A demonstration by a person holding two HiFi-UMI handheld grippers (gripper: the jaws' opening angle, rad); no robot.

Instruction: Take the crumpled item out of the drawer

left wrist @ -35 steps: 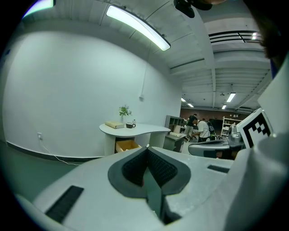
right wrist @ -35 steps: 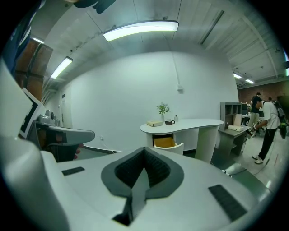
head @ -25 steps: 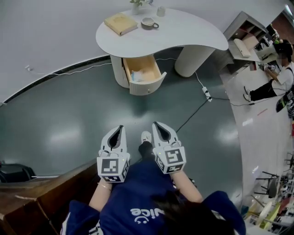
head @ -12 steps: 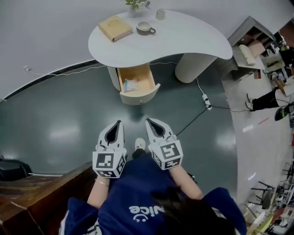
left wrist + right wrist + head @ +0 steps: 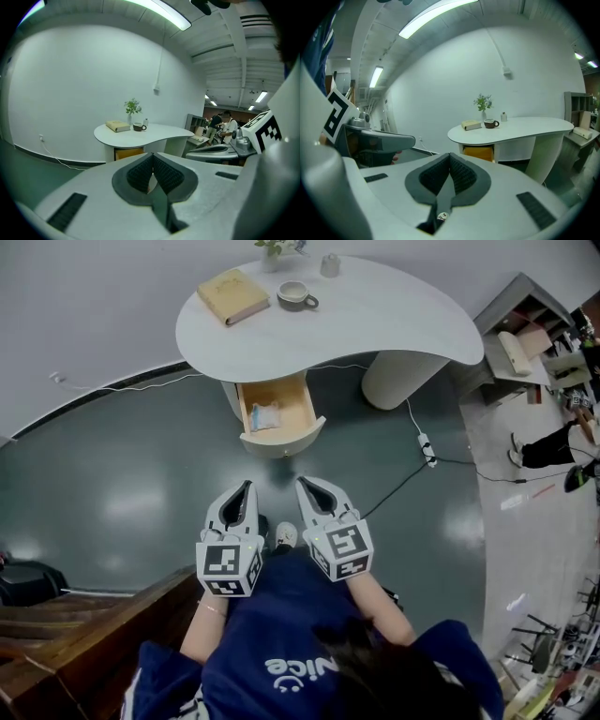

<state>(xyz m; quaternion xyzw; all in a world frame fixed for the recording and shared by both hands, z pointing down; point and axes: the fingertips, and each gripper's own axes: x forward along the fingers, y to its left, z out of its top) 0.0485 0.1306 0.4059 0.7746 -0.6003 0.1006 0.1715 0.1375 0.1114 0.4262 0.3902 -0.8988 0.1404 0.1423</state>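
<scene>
Two claws — left gripper (image 5: 246,488), right gripper (image 5: 305,486) — are hanging side by side, jaws pressed together, gripping nothing. Pale crumpled item (image 5: 263,415) is lying inside open wooden drawer (image 5: 286,440) at twelve o'clock, beneath white curved table (image 5: 375,315).
</scene>
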